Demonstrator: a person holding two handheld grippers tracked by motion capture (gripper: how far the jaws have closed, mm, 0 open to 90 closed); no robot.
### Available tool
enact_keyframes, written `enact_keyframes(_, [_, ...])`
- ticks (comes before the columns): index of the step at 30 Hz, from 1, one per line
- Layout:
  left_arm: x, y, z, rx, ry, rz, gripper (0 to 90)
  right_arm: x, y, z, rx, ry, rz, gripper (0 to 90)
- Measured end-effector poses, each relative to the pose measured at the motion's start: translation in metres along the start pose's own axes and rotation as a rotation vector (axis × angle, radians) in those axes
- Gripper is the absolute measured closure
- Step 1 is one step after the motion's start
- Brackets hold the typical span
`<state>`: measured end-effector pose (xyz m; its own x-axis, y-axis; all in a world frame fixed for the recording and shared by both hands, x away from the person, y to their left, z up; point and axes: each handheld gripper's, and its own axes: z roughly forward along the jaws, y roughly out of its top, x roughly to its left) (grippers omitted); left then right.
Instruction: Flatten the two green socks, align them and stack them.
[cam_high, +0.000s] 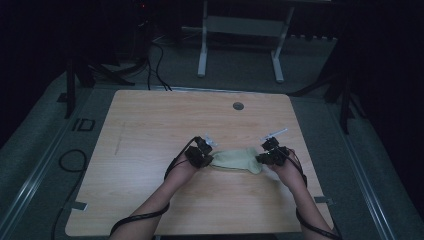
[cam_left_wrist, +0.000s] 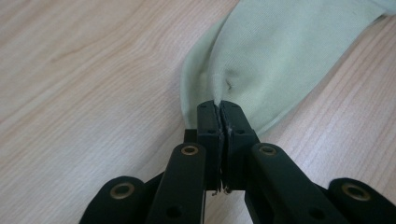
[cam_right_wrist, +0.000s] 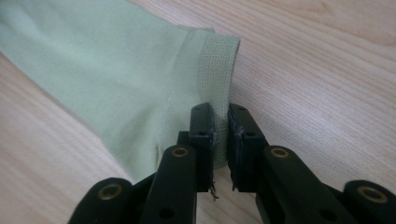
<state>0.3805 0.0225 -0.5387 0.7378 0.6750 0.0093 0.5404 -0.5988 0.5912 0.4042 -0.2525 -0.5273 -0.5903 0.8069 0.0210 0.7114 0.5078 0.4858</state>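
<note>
A pale green sock (cam_high: 237, 160) lies flat on the wooden table (cam_high: 150, 130), a little toward five o'clock from the table's middle, stretched crosswise between the two hand-held grippers. In the high view the left gripper (cam_high: 204, 156) sits at the sock's nine o'clock end and the right gripper (cam_high: 266, 157) at its three o'clock end, each with the person's forearm coming up from six o'clock and a black cable trailing back along it.

In the left gripper view the left gripper (cam_left_wrist: 219, 106) has its jaws pressed together on a pinch of the green fabric (cam_left_wrist: 275, 56); the cloth puckers into a small fold right at the tips and spreads away toward one o'clock over the table (cam_left_wrist: 84, 93).

In the right gripper view the right gripper (cam_right_wrist: 220, 112) has its jaws a narrow gap apart, with the edge of the sock's ribbed cuff (cam_right_wrist: 217, 60) standing in that gap. The pads do not clearly press on the cloth, and the fabric there lies smooth. The sock's body (cam_right_wrist: 93, 70) runs off toward ten o'clock, flat on the table (cam_right_wrist: 327, 84).

A small round grey grommet (cam_high: 238, 106) is set into the tabletop toward twelve o'clock from the sock, well apart from it.
</note>
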Motion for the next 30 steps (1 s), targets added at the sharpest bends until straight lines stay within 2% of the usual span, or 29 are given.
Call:
enact_keyframes(1, [-0.001, 0.000, 0.001, -0.003, 0.002, 0.002, 86.0, 0.000, 0.000, 0.001, 0.000, -0.006, -0.001, 78.2])
enact_keyframes(3, [-0.002, -0.002, 0.002, -0.012, -0.011, 0.006, 76.9, -0.002, -0.002, 0.004, -0.003, -0.015, 0.006, 70.2])
enact_keyframes(5, [-0.002, -0.001, 0.000, -0.026, -0.012, -0.008, 57.2, -0.002, -0.004, 0.004, -0.008, -0.011, 0.010, 60.0])
enact_keyframes(6, [-0.002, -0.001, -0.004, -0.051, -0.007, -0.019, 53.0, -0.002, -0.004, 0.003, -0.008, -0.008, 0.009, 59.8])
enact_keyframes(9, [0.002, 0.003, -0.014, -0.084, -0.006, -0.035, 47.7, 0.002, -0.004, -0.005, -0.026, -0.018, -0.008, 57.3])
enact_keyframes(12, [0.001, 0.008, -0.026, -0.122, 0.005, -0.022, 48.8, 0.008, -0.002, -0.014, -0.056, -0.020, -0.031, 55.3])
enact_keyframes(14, [-0.003, 0.012, -0.029, -0.150, -0.012, -0.010, 58.0, 0.012, 0.000, -0.019, -0.079, -0.010, -0.039, 60.5])
enact_keyframes(15, [-0.005, 0.013, -0.029, -0.152, -0.020, -0.003, 65.5, 0.015, 0.001, -0.023, -0.095, 0.002, -0.039, 63.3])
enact_keyframes(17, [-0.010, 0.017, -0.024, -0.135, -0.030, 0.021, 74.4, 0.020, 0.002, -0.025, -0.108, 0.027, -0.052, 69.1])
enact_keyframes(19, [-0.016, 0.020, -0.011, -0.102, -0.037, 0.040, 79.3, 0.029, 0.002, -0.024, -0.109, 0.052, -0.066, 75.7])
enact_keyframes(21, [-0.019, 0.021, 0.000, -0.087, -0.029, 0.056, 79.2, 0.033, 0.000, -0.018, -0.091, 0.073, -0.081, 78.4])
enact_keyframes(22, [-0.019, 0.021, 0.000, -0.087, -0.029, 0.056, 79.1, 0.033, 0.000, -0.018, -0.091, 0.073, -0.081, 78.4])
enact_keyframes(23, [-0.017, 0.020, 0.012, -0.066, -0.004, 0.051, 79.1, 0.034, -0.001, -0.015, -0.076, 0.077, -0.085, 78.4])
enact_keyframes(24, [-0.015, 0.020, 0.016, -0.060, 0.007, 0.044, 79.0, 0.036, -0.005, -0.005, -0.050, 0.086, -0.087, 78.1])
enact_keyframes(25, [-0.014, 0.019, 0.019, -0.058, 0.021, 0.041, 79.1, 0.035, -0.007, -0.002, -0.042, 0.081, -0.089, 77.4])
enact_keyframes(29, [-0.008, 0.018, 0.025, -0.040, 0.031, 0.031, 77.8, 0.032, -0.014, 0.006, -0.026, 0.085, -0.082, 75.3])
enact_keyframes(30, [-0.007, 0.016, 0.025, -0.039, 0.034, 0.031, 76.7, 0.030, -0.016, 0.006, -0.042, 0.096, -0.074, 74.0])
